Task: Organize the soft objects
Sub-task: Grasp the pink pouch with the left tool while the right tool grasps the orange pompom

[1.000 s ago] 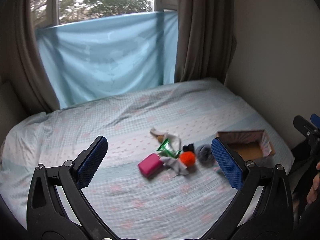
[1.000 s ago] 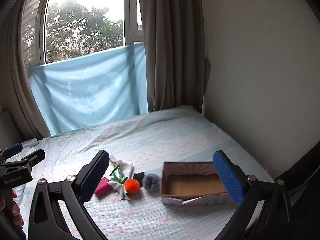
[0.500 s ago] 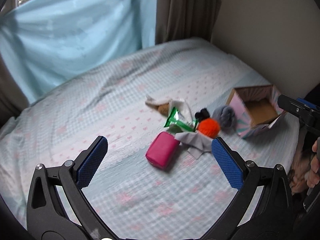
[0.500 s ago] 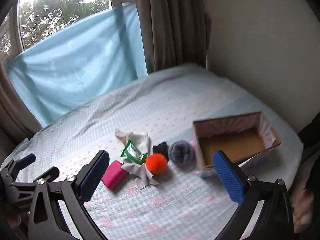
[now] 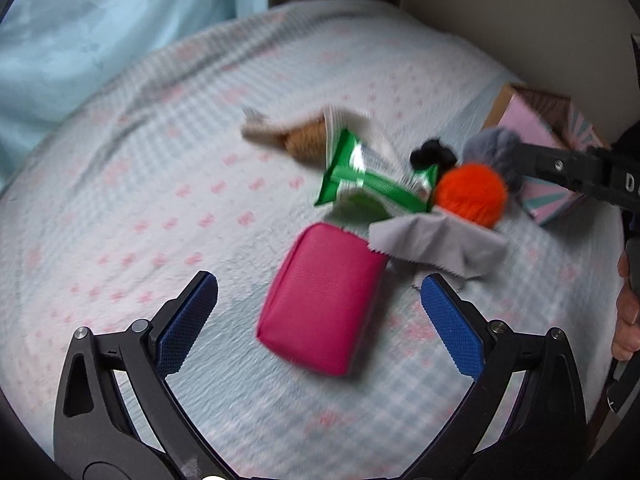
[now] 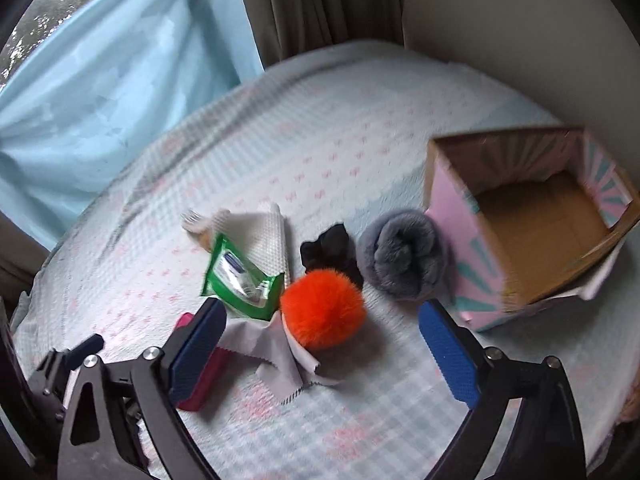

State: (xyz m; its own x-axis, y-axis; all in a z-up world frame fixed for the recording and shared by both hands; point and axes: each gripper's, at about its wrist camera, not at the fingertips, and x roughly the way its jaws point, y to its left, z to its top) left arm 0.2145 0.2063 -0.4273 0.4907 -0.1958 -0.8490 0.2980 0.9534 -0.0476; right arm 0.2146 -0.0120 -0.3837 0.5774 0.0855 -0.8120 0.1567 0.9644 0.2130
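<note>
A heap of soft things lies on the bed. In the left wrist view my left gripper (image 5: pixel 316 298) hangs open just above a pink pouch (image 5: pixel 324 280), whose sides its pads do not touch. My right gripper (image 6: pixel 320 316) hovers over an orange pom-pom (image 6: pixel 324 296); its jaws are closing and its pads stand clear of the pom-pom. Under the pom-pom lies a grey cloth (image 6: pixel 276 348). Behind it sit a black scrunchie (image 6: pixel 328 246) and a grey fluffy roll (image 6: pixel 402 256). To the left lie a green packet (image 6: pixel 240 280) and a white cloth (image 6: pixel 260 232).
An open cardboard box (image 6: pixel 452 184) with pink sides stands at the right, touching the grey roll. A brown knitted piece (image 5: pixel 308 142) lies behind the packet. A blue sheet and curtains hang at the back, a wall on the right. A hand (image 5: pixel 628 312) shows at the right edge.
Both grippers have come down and tilted toward the heap, which now looms large. The left now frames the pink pouch, the right the orange pom-pom. The right jaws have narrowed slightly.
</note>
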